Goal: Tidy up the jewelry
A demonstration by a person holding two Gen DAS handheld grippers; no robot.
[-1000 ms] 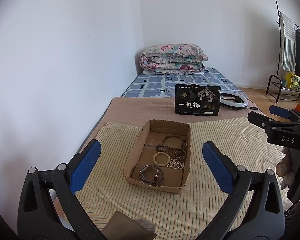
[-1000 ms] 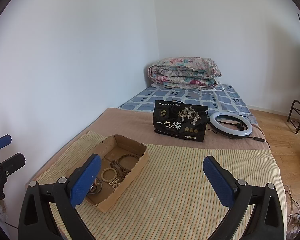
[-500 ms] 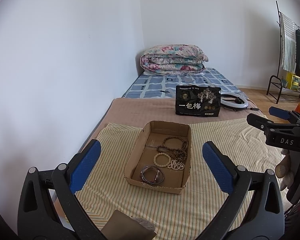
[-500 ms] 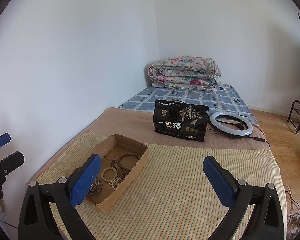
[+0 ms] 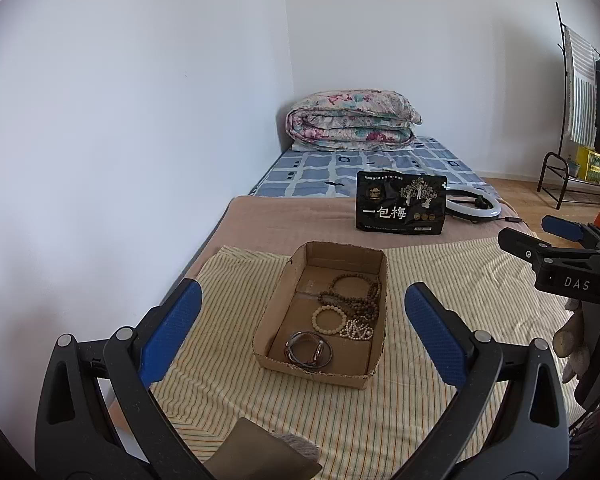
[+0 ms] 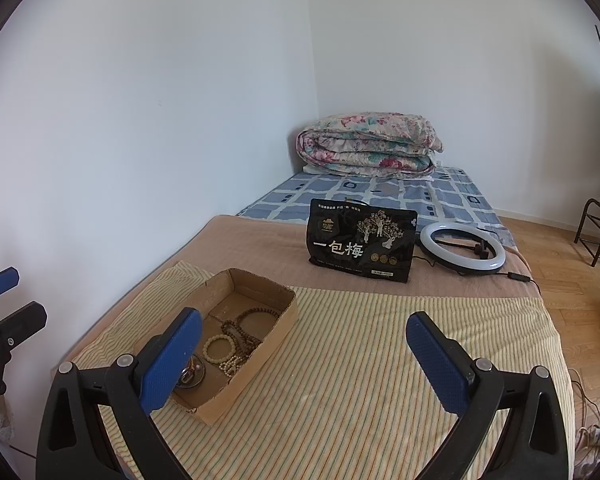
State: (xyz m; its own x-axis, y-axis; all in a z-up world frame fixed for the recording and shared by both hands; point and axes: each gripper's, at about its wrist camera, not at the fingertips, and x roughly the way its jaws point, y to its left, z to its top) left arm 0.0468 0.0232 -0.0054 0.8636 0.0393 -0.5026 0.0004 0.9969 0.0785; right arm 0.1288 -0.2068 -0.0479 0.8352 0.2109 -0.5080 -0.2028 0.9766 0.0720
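Observation:
An open cardboard box [image 5: 278, 304] [image 6: 276, 330] sits on a striped cloth on the bed. Inside lie a dark brown bead necklace [image 5: 356, 294] [image 6: 246, 328], a cream bead bracelet [image 5: 329, 317] [image 6: 218, 347], a small white pearl strand [image 5: 356, 330] [image 6: 231, 364] and metal bangles [image 5: 309, 350] [image 6: 192, 374]. My left gripper [image 5: 300, 328] is open and empty, held above and before the box. My right gripper [image 6: 300, 360] is open and empty, to the right of the box; it also shows at the right edge of the left wrist view [image 5: 556, 240].
A black snack bag [image 5: 401, 208] [image 6: 360, 246] stands beyond the box. A white ring light [image 5: 474, 206] [image 6: 462, 252] lies beside it. A folded floral quilt [image 5: 352, 120] lies at the bed's far end. A clothes rack [image 5: 580, 120] stands at right.
The left gripper has drifted slightly, so the box sits a little lower in its view. The right gripper is nearly still. Both stay open.

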